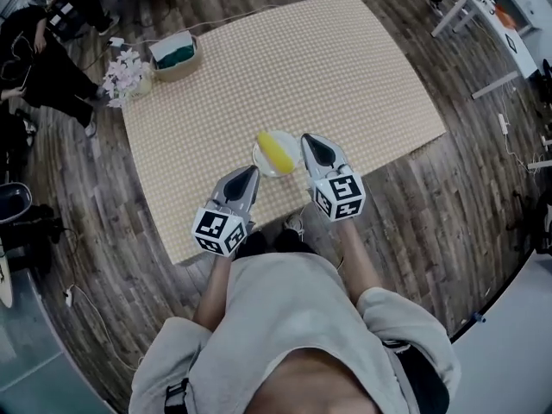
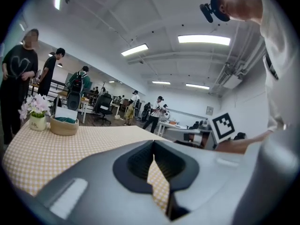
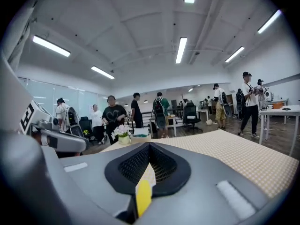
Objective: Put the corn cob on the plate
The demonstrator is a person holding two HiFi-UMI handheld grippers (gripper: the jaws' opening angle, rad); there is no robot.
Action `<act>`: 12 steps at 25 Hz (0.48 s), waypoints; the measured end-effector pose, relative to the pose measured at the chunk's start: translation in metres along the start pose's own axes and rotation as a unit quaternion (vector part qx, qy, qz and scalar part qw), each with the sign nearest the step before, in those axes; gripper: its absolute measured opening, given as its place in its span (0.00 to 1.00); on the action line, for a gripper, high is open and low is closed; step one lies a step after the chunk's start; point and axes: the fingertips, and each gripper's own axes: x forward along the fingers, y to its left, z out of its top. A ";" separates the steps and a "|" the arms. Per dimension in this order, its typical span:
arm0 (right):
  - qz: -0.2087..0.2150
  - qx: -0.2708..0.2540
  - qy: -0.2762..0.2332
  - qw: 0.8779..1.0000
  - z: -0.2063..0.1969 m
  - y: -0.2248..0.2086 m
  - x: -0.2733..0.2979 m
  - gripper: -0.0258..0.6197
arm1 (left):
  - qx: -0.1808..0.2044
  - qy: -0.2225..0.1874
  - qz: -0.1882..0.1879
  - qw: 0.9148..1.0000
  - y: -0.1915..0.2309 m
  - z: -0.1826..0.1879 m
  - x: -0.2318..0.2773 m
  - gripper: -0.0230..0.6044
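In the head view, the corn cob [image 1: 276, 152] covered the middle of the plate [image 1: 259, 156], and the right gripper [image 1: 305, 138] overlapped the plate's right edge, so the rim there could not be traced. In the right gripper view, the gripper body left only a narrow yellow strip of the cob visible; the plate could not be made out. In the left gripper view, the left gripper [image 2: 153, 144] hid both. The contents of the basket [image 1: 175, 56], well beyond the plate, were too small to identify.

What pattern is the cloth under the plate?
The cloth has small tan-and-white checks, best seen in the head view.
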 end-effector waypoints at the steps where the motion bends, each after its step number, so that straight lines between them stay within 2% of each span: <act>1: 0.004 -0.004 -0.020 1.000 0.014 -0.001 -0.006 0.04 | 0.007 -0.004 -0.005 1.000 -0.003 0.006 0.004 0.05; 4: 0.003 -0.023 -0.060 0.998 0.050 -0.005 -0.021 0.04 | 0.031 -0.020 -0.026 0.999 -0.013 0.030 0.017 0.05; 6: -0.013 -0.029 -0.075 0.997 0.065 -0.006 -0.035 0.04 | 0.046 -0.034 -0.039 0.998 -0.023 0.045 0.020 0.05; 9: -0.043 -0.039 -0.080 0.995 0.072 -0.006 -0.056 0.04 | 0.063 -0.050 -0.059 0.995 -0.039 0.060 0.020 0.05; 12: -0.050 -0.038 -0.075 0.995 0.069 0.010 -0.068 0.04 | 0.069 -0.060 -0.070 0.993 -0.048 0.064 0.005 0.05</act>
